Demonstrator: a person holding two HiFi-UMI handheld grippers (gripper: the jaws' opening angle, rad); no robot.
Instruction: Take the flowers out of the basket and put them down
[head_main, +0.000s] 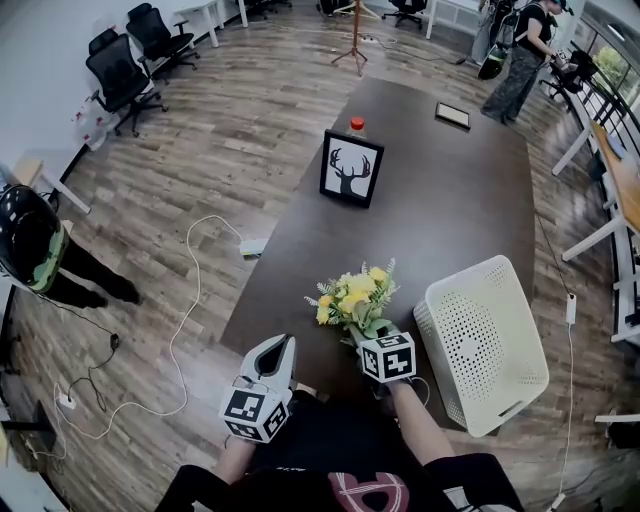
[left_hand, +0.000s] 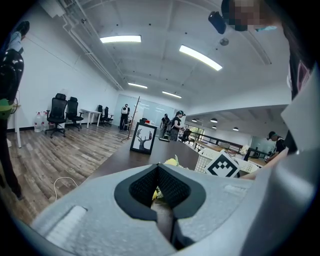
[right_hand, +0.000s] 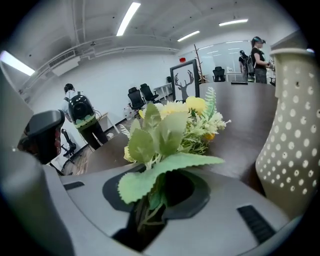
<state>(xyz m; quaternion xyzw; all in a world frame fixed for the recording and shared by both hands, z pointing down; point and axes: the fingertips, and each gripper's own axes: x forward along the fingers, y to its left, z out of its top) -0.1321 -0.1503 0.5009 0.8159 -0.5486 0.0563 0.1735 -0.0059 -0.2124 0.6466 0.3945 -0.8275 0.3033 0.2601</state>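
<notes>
Nearest the person, the left gripper (head_main: 285, 345) hangs at the near edge of the dark table (head_main: 430, 200). Its jaws are pressed together on nothing, and it sits well left of the work. Just to its right, the right gripper (head_main: 362, 338) points down and away at the flowers (head_main: 352, 298), which are already out of the white basket (head_main: 480, 345). They lie on the tabletop just left of the basket without touching it.

The bouquet's long axis runs from near to far. The yellow blooms and pale sprigs are at the far end, resting on the table. The green stems (right_hand: 145, 210) are at the near end, threaded down the slot between the right gripper's jaws. In the right gripper view there is dark space beside the stems, so the pads look slack around them and not pinching. A broad leaf (right_hand: 167, 167) lies draped across the jaw tips.

The set-down looks all but finished. The move ahead probably turns on that axis: the right gripper would draw back toward the person along the stems. Moving sideways could snag the leaf and drag the bunch toward the basket wall.
</notes>
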